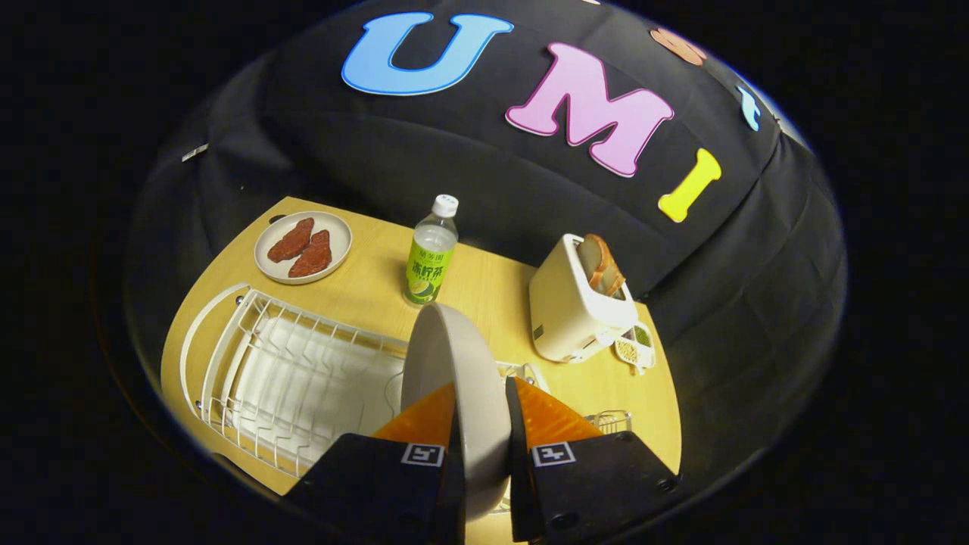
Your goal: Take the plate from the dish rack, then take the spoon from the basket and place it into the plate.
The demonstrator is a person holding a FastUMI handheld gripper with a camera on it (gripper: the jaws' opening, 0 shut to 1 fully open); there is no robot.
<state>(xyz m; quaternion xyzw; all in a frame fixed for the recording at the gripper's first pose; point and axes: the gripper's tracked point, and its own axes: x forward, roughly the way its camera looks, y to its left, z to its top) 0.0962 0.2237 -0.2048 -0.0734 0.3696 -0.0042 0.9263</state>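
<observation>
Gripping the plate edge-on, the tool has one finger pressed against each face of it, so the plate stands upright between them, raised above the dish rack. The white wire rack sits on the wooden tabletop just below and beside the fingers. Beyond the rack lies a second plate carrying two reddish pieces of meat, with a capped drink bottle near it. A toaster holding bread stands farther along, a small divided dish touching its base. A wire edge beside the fingers is probably the basket; the spoon cannot be made out.
</observation>
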